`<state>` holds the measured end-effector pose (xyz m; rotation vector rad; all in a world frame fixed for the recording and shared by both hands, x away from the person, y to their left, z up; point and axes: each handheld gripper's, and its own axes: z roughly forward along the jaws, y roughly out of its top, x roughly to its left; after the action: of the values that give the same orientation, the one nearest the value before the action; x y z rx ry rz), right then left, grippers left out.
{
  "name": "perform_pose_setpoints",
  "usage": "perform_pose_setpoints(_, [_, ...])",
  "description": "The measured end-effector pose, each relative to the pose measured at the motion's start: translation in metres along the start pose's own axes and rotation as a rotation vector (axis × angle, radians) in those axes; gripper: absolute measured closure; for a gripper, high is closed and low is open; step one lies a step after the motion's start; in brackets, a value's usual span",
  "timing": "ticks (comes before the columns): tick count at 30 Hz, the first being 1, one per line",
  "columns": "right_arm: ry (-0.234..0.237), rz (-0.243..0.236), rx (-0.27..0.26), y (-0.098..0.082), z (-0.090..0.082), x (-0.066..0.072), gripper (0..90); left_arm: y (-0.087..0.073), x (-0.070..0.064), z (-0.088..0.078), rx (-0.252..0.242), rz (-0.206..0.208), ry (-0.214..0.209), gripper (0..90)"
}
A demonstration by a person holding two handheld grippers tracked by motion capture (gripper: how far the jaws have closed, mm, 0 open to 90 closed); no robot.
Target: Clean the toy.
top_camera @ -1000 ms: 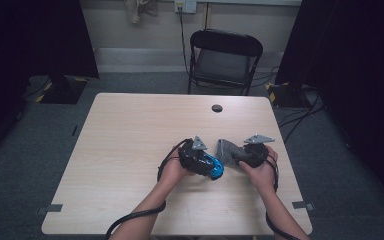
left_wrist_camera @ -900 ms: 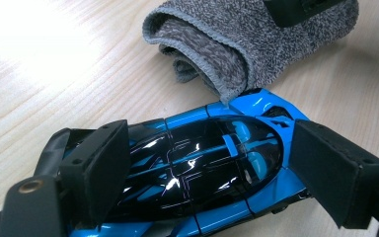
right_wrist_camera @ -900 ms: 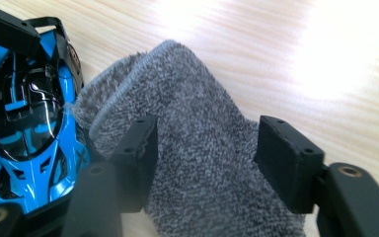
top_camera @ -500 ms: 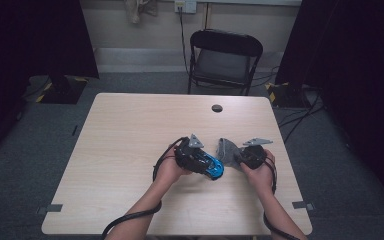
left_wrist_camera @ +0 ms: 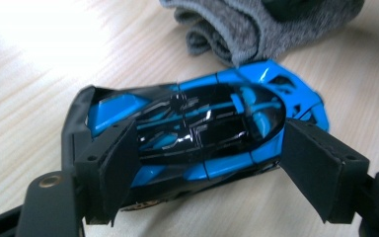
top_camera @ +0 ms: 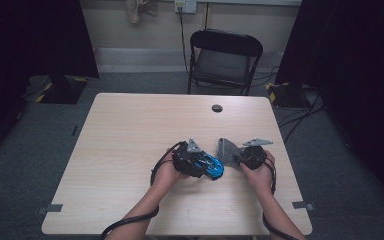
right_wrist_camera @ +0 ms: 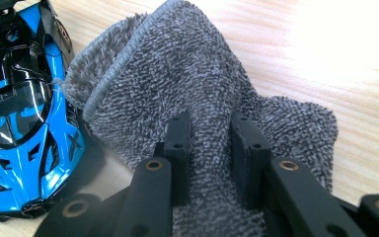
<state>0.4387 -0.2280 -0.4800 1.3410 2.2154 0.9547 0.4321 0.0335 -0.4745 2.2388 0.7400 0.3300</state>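
Right gripper (right_wrist_camera: 209, 143) pinches the cloth (right_wrist_camera: 202, 89); left gripper (left_wrist_camera: 205, 163) hugs the car (left_wrist_camera: 197, 128) beside it. Next, rub the car gently.

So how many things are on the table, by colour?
Blue: 1, the toy car
Grey: 1, the cloth
Black: 1, the small round thing at the far edge of the table
Total: 3

Each black claw (top_camera: 219, 170) carries foam-padded jaws on brass-riveted arms, a grey three-cornered plate on top and a black cable trailing behind.
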Motion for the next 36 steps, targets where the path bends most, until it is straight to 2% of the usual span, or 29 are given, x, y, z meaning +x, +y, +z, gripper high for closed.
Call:
perform_pose_setpoints(4, [-0.003, -0.005, -0.001, 0.0, 0.0, 0.0, 72.5, -0.001, 0.001, 0.0, 0.004, -0.011, -0.004, 20.5])
perform_pose_setpoints(8, [-0.003, -0.003, -0.007, 0.0, 0.0, 0.003, 73.3, 0.0, -0.001, 0.0, 0.012, -0.005, 0.009, 20.8])
perform_pose_setpoints(14, [0.021, -0.025, 0.004, 0.003, 0.001, 0.015, 76.3, -0.001, -0.001, 0.0, 0.002, -0.028, 0.01, 21.4])
perform_pose_setpoints(18, [0.029, -0.048, 0.015, 0.005, 0.002, 0.024, 78.5, -0.002, 0.0, 0.0, -0.01, -0.029, 0.01, 21.4])
perform_pose_setpoints(24, [0.047, -0.042, 0.025, 0.01, 0.005, 0.028, 80.5, -0.002, 0.0, 0.0, -0.009, -0.029, 0.009, 22.1])
perform_pose_setpoints(29, [0.068, -0.009, 0.025, 0.016, 0.012, 0.026, 80.9, -0.003, -0.001, 0.0, -0.013, -0.021, 0.008, 22.1])
perform_pose_setpoints(36, [0.061, -0.009, 0.031, 0.027, 0.023, 0.035, 80.9, -0.003, -0.001, -0.001, -0.01, -0.018, 0.001, 22.3])
